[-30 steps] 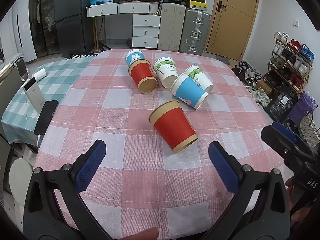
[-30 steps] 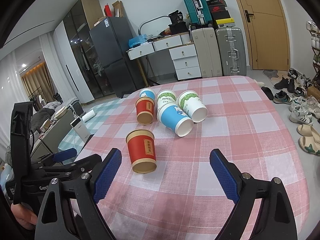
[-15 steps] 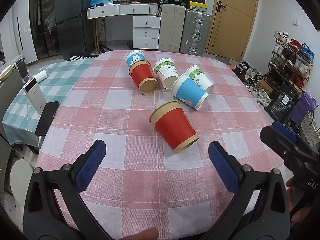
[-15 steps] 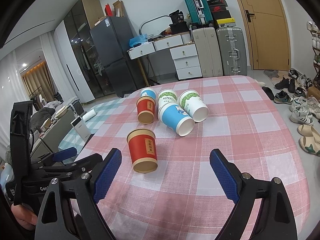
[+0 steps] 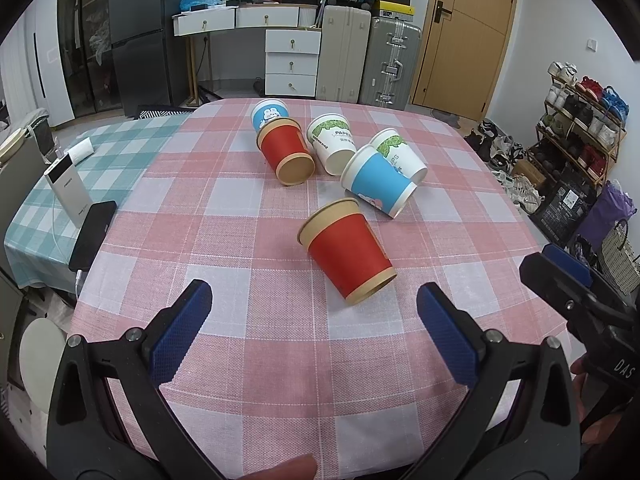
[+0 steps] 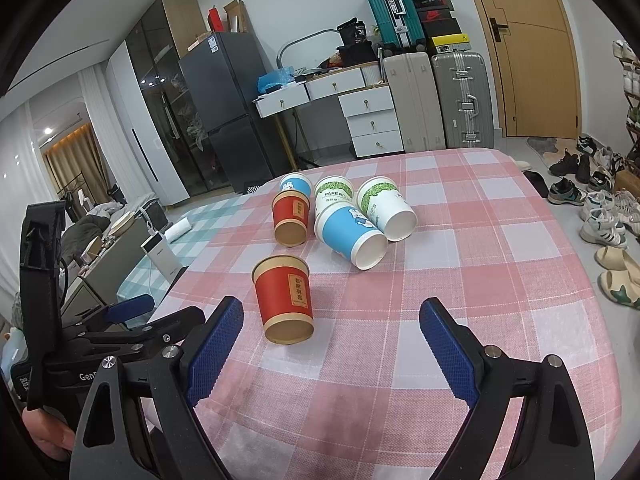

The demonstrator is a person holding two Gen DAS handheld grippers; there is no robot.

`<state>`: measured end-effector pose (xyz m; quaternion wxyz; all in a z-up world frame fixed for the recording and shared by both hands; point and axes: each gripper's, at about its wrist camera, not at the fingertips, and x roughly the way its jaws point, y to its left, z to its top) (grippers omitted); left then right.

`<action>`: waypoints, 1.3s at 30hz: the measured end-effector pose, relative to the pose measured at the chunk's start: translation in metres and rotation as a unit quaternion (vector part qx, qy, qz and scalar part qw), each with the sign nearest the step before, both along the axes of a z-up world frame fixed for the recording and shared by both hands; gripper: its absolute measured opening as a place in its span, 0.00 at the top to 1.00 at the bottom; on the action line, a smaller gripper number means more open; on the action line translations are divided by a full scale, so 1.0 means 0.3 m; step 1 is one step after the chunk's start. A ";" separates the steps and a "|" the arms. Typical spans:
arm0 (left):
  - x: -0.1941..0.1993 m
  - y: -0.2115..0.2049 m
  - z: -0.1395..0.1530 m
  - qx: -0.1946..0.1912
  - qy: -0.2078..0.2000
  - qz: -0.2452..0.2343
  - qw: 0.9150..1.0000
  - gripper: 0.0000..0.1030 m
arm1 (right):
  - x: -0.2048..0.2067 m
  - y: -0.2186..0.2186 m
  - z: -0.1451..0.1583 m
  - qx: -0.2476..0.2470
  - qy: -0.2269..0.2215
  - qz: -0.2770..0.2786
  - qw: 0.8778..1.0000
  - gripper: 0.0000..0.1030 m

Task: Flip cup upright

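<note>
Cups, six in count, lie or stand on your pink-checked tabletop [image 5: 248,236]; nearest to you is a red cup [image 5: 347,255] on its side, its wide mouth turned toward the near right of the left wrist view and its base toward the far left; it rests alone, apart from the rest. Your left tool [image 5: 314,334] hovers short of that cup with its blue pads spread wide and nothing between them; your right tool [image 6: 331,350] is likewise spread wide and empty, with the same red cup just ahead of its left pad in the right wrist view. Behind, a second red cup [image 5: 286,151] lies on its side, mouth toward you; a blue cup with a rabbit print [image 5: 269,113] sits directly behind it, touching or nearly so; a white cup with green leaves [image 5: 333,144] lies beside the second red one; a blue cup [image 5: 378,182] lies on its side against another white-and-green cup [image 5: 400,153]. At the left, a green-checked cloth [image 5: 116,152] carries a white power bank [image 5: 66,190] and a black phone [image 5: 93,235]. Beyond the tabletop stand a white drawer unit [image 5: 293,62], suitcases [image 5: 394,66] and a wooden door [image 5: 466,32]; a shoe rack [image 5: 580,120] is at the right.
</note>
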<state>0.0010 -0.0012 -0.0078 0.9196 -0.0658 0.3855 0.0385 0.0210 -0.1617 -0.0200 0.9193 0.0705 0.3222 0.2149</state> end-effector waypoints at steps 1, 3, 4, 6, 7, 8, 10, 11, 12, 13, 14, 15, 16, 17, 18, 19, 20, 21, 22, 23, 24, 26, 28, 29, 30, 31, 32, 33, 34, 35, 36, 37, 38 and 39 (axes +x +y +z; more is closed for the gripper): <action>0.000 0.000 0.000 0.000 0.000 0.000 1.000 0.01 | -0.001 0.001 0.000 -0.001 0.000 0.000 1.000 0.11; 0.001 -0.002 -0.001 -0.001 0.001 0.000 1.000 0.01 | -0.003 0.003 0.000 -0.003 -0.001 0.000 1.000 0.11; 0.001 -0.002 -0.001 0.000 0.000 0.000 1.000 0.01 | -0.002 0.002 -0.002 -0.002 -0.001 0.000 1.000 0.11; 0.002 -0.001 -0.001 0.000 0.001 0.000 1.000 0.01 | -0.002 0.002 -0.002 -0.002 -0.001 0.000 1.000 0.11; 0.003 -0.001 -0.002 -0.001 0.001 0.000 1.000 0.01 | -0.002 0.002 -0.002 -0.002 -0.001 -0.001 1.000 0.11; 0.001 -0.001 -0.002 -0.001 0.000 0.000 1.000 0.01 | -0.001 0.002 -0.002 -0.002 -0.001 -0.001 1.000 0.11; 0.003 -0.004 -0.004 -0.001 0.002 -0.001 1.000 0.01 | 0.000 0.001 -0.004 -0.003 0.000 -0.001 1.000 0.11; 0.004 -0.006 -0.006 0.000 0.002 -0.001 1.000 0.01 | 0.001 -0.002 -0.007 -0.003 0.001 -0.001 1.000 0.11; 0.006 -0.007 -0.007 -0.001 0.003 -0.001 1.000 0.01 | 0.000 0.000 -0.008 -0.002 0.001 -0.001 1.000 0.11; 0.006 -0.007 -0.009 -0.001 0.004 -0.002 1.000 0.01 | 0.001 -0.003 -0.008 -0.001 0.002 -0.001 1.000 0.11; 0.009 -0.006 -0.013 0.000 0.006 -0.002 1.000 0.01 | 0.002 -0.003 -0.008 -0.002 0.001 -0.001 1.000 0.11; 0.010 -0.004 -0.016 0.000 0.007 -0.002 1.000 0.01 | 0.002 -0.001 -0.010 -0.003 0.002 -0.001 1.000 0.11; 0.012 -0.004 -0.018 -0.001 0.007 -0.002 1.000 0.01 | 0.002 -0.002 -0.010 -0.002 0.002 -0.001 1.000 0.11; 0.013 -0.004 -0.019 -0.001 0.007 -0.002 1.000 0.01 | 0.003 -0.004 -0.009 -0.002 0.002 -0.001 1.000 0.11; 0.014 -0.004 -0.019 -0.001 0.008 -0.002 1.000 0.01 | 0.004 -0.005 -0.009 -0.001 0.002 -0.002 1.000 0.11; 0.018 -0.003 -0.022 -0.001 0.009 -0.002 1.000 0.01 | 0.006 -0.008 -0.009 -0.001 0.002 -0.002 1.000 0.11; 0.021 -0.003 -0.024 -0.002 0.009 -0.001 1.000 0.01 | 0.007 -0.009 -0.009 0.000 0.003 -0.002 1.000 0.11; 0.024 -0.002 -0.024 -0.002 0.010 -0.001 1.000 0.01 | 0.008 -0.009 -0.011 0.000 0.003 -0.002 1.000 0.11; 0.026 -0.002 -0.025 -0.003 0.012 -0.001 1.000 0.01 | 0.010 -0.012 -0.011 0.001 0.004 -0.002 1.000 0.11; 0.030 -0.002 -0.027 -0.003 0.013 -0.001 1.000 0.01 | 0.012 -0.014 -0.011 0.001 0.005 -0.002 1.000 0.11; 0.035 -0.001 -0.031 -0.003 0.016 0.000 1.000 0.01 | 0.015 -0.014 -0.014 0.000 0.006 -0.001 1.000 0.11; 0.045 -0.002 -0.042 -0.004 0.023 0.002 1.000 0.01 | 0.016 -0.018 -0.015 0.001 0.008 -0.002 1.000 0.11; 0.060 -0.005 -0.058 -0.005 0.034 0.004 0.999 0.01 | 0.020 -0.021 -0.017 0.002 0.009 -0.004 1.000 0.11; 0.068 -0.005 -0.067 -0.006 0.040 0.006 0.999 0.01 | 0.021 -0.024 -0.018 0.003 0.010 -0.005 1.000 0.11; 0.077 -0.004 -0.075 -0.009 0.045 0.006 0.999 0.01 | 0.024 -0.030 -0.021 0.004 0.011 -0.007 1.000 0.11; 0.084 -0.003 -0.081 -0.013 0.049 0.006 0.999 0.01 | 0.028 -0.034 -0.023 0.004 0.012 -0.008 1.000 0.11; 0.093 -0.002 -0.087 -0.017 0.052 0.007 0.998 0.01 | 0.031 -0.040 -0.026 0.005 0.013 -0.010 1.000 0.11; 0.104 -0.003 -0.092 -0.020 0.055 0.006 0.998 0.01 | 0.035 -0.047 -0.030 0.005 0.015 -0.012 1.000 0.11; 0.114 -0.003 -0.096 -0.023 0.059 0.006 0.998 0.01 | 0.039 -0.052 -0.034 0.004 0.016 -0.013 1.000 0.11; 0.124 -0.005 -0.099 -0.027 0.061 0.005 0.998 0.01 | 0.042 -0.059 -0.039 0.004 0.018 -0.016 1.000 0.11; 0.138 -0.006 -0.103 -0.035 0.065 0.005 0.997 0.01 | 0.044 -0.065 -0.044 0.003 0.020 -0.018 1.000 0.11; 0.154 -0.006 -0.108 -0.046 0.070 0.006 0.996 0.01 | 0.048 -0.074 -0.050 0.003 0.022 -0.021 1.000 0.11; 0.172 -0.004 -0.113 -0.056 0.076 0.008 0.996 0.01 | 0.050 -0.080 -0.055 0.003 0.024 -0.024 0.999 0.11; 0.189 -0.005 -0.118 -0.064 0.080 0.011 0.995 0.01 | 0.055 -0.090 -0.062 0.003 0.027 -0.028 0.999 0.11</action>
